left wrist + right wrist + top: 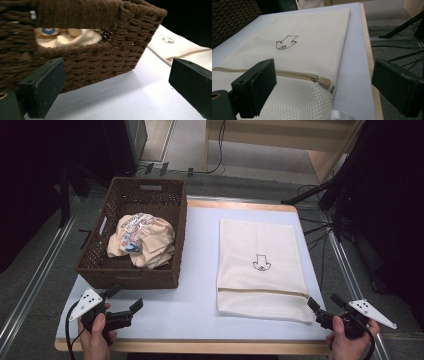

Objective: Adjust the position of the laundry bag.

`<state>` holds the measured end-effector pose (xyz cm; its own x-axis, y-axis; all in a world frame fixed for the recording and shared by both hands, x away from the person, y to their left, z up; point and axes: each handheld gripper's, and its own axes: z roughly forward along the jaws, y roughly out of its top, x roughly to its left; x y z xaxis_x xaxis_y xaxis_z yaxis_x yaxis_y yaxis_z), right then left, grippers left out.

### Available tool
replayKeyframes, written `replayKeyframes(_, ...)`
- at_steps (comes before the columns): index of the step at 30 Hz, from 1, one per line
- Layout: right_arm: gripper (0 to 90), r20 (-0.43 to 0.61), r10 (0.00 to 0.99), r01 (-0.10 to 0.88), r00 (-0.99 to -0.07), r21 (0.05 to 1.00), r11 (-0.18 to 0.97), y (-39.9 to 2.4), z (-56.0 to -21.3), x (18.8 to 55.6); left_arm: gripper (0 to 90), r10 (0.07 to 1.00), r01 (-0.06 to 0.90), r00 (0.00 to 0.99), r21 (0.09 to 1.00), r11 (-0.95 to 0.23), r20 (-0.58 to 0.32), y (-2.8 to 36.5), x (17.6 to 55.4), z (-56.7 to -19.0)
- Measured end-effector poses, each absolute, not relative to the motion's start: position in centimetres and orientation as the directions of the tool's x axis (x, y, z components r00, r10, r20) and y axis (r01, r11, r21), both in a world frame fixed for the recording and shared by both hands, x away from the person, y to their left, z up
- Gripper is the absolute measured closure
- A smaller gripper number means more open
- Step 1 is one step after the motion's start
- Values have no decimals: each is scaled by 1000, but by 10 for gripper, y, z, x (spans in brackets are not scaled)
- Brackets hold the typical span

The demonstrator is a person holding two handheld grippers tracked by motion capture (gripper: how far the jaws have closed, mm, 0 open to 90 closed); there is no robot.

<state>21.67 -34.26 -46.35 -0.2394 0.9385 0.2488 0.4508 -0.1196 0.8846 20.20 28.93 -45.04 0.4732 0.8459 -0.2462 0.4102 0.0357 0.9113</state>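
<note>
Nearest the table's front edge, the left gripper sits at about seven o'clock, jaws spread wide with nothing between them, pointed at the near wall of the wicker basket. Over at five o'clock, the right gripper hovers with jaws spread too, empty, just beside the near right corner of the mesh laundry bag. In the right gripper view, the bag's zipper pull lies between the jaws, untouched. Further out, the bag lies flat at three o'clock on the white table. At ten o'clock, the basket holds a crumpled cream garment.
</note>
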Motion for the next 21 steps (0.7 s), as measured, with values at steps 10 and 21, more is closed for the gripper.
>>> replayKeyframes(10,88,283,932,476,-224,867,-149,-323,-463,223,9,823,418,522,908,-18,-224,258,202,-448)
replayKeyframes(21,156,330,938,528,-102,817,-230,-305,-436,254,137,801,408,571,909,-87,-180,198,219,-436)
